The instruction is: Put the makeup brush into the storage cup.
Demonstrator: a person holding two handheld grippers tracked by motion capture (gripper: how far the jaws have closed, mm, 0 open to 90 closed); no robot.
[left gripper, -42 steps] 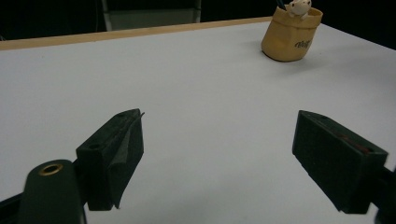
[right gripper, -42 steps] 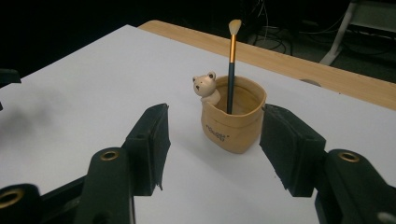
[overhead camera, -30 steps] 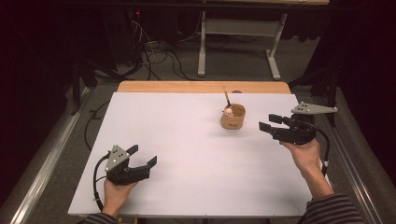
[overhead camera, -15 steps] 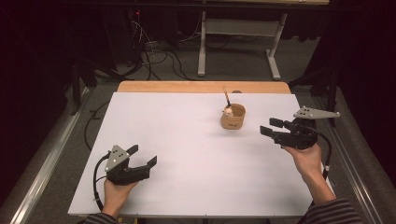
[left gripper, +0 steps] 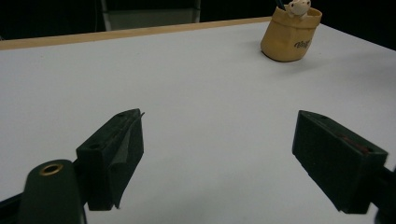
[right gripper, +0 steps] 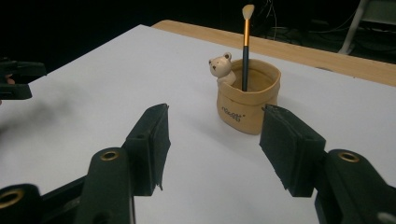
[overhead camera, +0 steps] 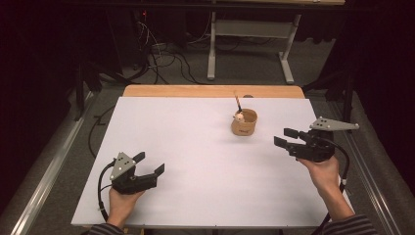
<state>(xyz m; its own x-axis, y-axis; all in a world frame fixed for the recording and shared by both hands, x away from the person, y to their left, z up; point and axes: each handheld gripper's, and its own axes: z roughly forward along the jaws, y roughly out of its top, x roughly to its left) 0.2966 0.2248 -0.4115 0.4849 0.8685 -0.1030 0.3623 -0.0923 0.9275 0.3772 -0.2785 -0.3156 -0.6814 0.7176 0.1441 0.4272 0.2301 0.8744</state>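
Item: tan pouch-shaped holder with bear figure, upright brush inside, far right of white table.
Right gripper near, jaws apart, empty; left gripper likewise.
Risk: an off-centre approach may tip the holder.

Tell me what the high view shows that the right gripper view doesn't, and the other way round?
The high view takes in both hands, the left gripper, the right gripper and the floor cables beyond the table. The right gripper view gives a close look at the bear figure on the rim and the lettering on the holder. Both show the tan holder with a brush standing in it.
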